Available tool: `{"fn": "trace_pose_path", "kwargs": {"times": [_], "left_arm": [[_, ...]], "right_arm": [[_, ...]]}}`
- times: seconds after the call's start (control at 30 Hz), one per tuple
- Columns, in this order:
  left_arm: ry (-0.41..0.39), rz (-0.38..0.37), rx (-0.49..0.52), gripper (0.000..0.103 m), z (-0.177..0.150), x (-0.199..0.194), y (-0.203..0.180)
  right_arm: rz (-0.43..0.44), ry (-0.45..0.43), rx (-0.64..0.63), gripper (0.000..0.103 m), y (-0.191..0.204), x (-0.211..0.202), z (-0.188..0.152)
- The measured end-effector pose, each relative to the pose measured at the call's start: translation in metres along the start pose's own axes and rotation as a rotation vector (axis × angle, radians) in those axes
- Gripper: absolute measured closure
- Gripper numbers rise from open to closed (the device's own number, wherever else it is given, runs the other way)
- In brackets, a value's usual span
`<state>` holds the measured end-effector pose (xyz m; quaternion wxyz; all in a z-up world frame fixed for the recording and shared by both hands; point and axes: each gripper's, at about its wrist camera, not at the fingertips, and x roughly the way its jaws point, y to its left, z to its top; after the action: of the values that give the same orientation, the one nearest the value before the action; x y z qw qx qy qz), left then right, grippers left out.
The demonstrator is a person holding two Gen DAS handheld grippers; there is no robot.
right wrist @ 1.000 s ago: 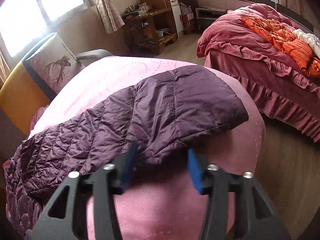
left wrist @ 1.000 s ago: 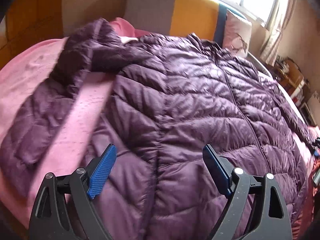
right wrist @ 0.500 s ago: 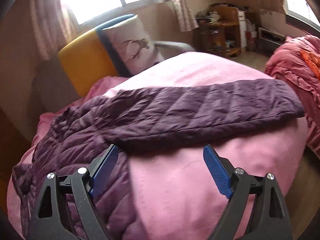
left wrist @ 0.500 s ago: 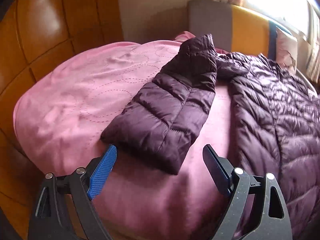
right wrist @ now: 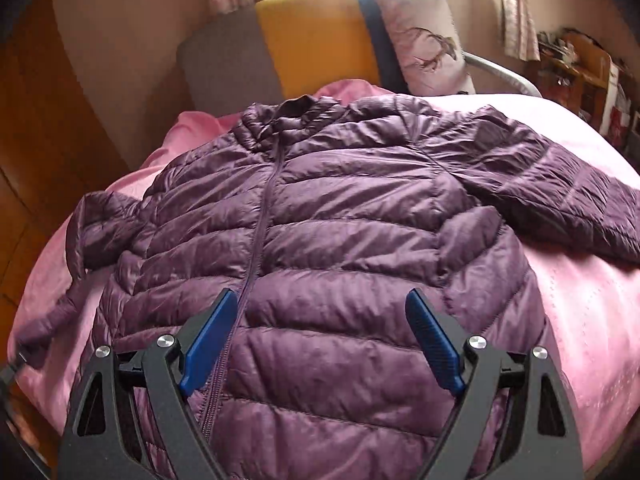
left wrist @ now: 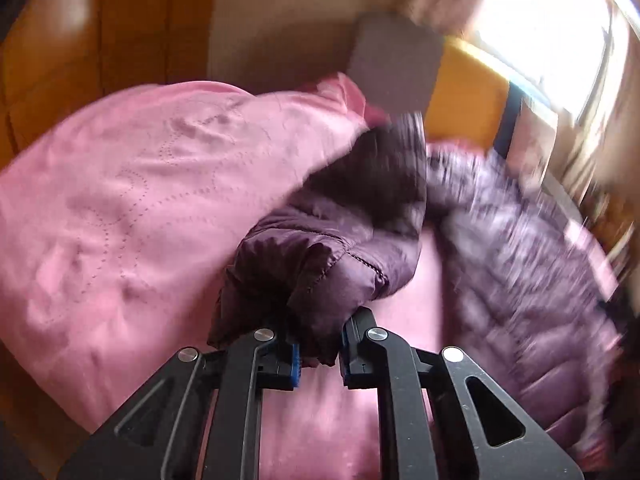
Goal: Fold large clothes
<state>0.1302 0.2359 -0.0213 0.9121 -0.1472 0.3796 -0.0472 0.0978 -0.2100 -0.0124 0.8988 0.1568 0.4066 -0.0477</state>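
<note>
Pinching the jacket (left wrist: 360,220) cuff, left hand-held gripper (left wrist: 318,354); right hand-held gripper (right wrist: 322,340) spread.

1. The left gripper (left wrist: 318,354) is built of matte black plastic arms with rounded, angular outlines and elongated cut-out slots near the base.
2. Round silver screw heads sit at its pivot points, four of them showing in a row across the linkage.
3. Its fingers (left wrist: 290,362) carry blue pads with a ribbed edge, set in black holders.
4. The right gripper (right wrist: 322,344) has the same black frame, with triangular cut-outs in the outer arms and four silver screws.
5. Its fingers (right wrist: 434,340) are long, flat blue pads with a fine textured face, tapering to a narrow tip.
</note>
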Motion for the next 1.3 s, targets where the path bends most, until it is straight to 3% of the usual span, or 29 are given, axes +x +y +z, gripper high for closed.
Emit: {"fn": "trace_pose_path", "kwargs": {"times": [0.17, 0.3, 0.47, 0.5, 0.67, 0.73, 0.8, 0.83, 0.9, 1.0, 1.1, 1.2, 1.3], "left_arm": [[-0.109, -0.174, -0.259, 0.093, 0.066, -0.049, 0.058], [-0.137, -0.204, -0.411, 0.094, 0.105, -0.065, 0.096], [-0.004, -0.027, -0.558, 0.095, 0.127, -0.020, 0.146], [0.017, 0.048, -0.563, 0.095, 0.128, -0.002, 0.154], [0.105, 0.225, -0.578, 0.095, 0.120, 0.064, 0.171], [0.159, 0.276, -0.634, 0.090, 0.112, 0.083, 0.180], [0.147, 0.316, -0.677, 0.076, 0.108, 0.081, 0.183], [0.104, 0.368, -0.653, 0.070, 0.111, 0.072, 0.183], [-0.004, 0.468, -0.620, 0.034, 0.111, 0.045, 0.169], [-0.138, 0.445, -0.506, 0.031, 0.115, 0.019, 0.133], [-0.137, 0.282, -0.274, 0.031, 0.118, 0.028, 0.057], [-0.042, 0.124, -0.090, 0.031, 0.111, 0.065, -0.017], [0.040, 0.005, 0.019, 0.035, 0.095, 0.103, -0.076]], "right_arm": [[-0.016, 0.039, 0.002, 0.017, 0.007, 0.018, -0.006], [-0.032, 0.062, 0.011, 0.017, 0.004, 0.031, -0.013], [-0.043, 0.062, 0.006, 0.016, 0.003, 0.038, -0.015], [-0.044, 0.062, 0.005, 0.016, 0.003, 0.039, -0.015], [-0.060, 0.063, -0.011, 0.015, 0.003, 0.044, -0.016], [-0.064, 0.066, -0.017, 0.014, 0.003, 0.045, -0.016], [-0.067, 0.066, -0.021, 0.013, 0.003, 0.046, -0.017], [-0.070, 0.066, -0.024, 0.013, 0.003, 0.047, -0.017], [-0.078, 0.066, -0.033, 0.012, 0.005, 0.048, -0.018], [-0.087, 0.067, -0.046, 0.011, 0.007, 0.049, -0.019], [-0.088, 0.068, -0.048, 0.011, 0.007, 0.049, -0.020], [-0.088, 0.068, -0.048, 0.011, 0.007, 0.050, -0.019], [-0.087, 0.069, -0.048, 0.010, 0.007, 0.050, -0.020]]}}
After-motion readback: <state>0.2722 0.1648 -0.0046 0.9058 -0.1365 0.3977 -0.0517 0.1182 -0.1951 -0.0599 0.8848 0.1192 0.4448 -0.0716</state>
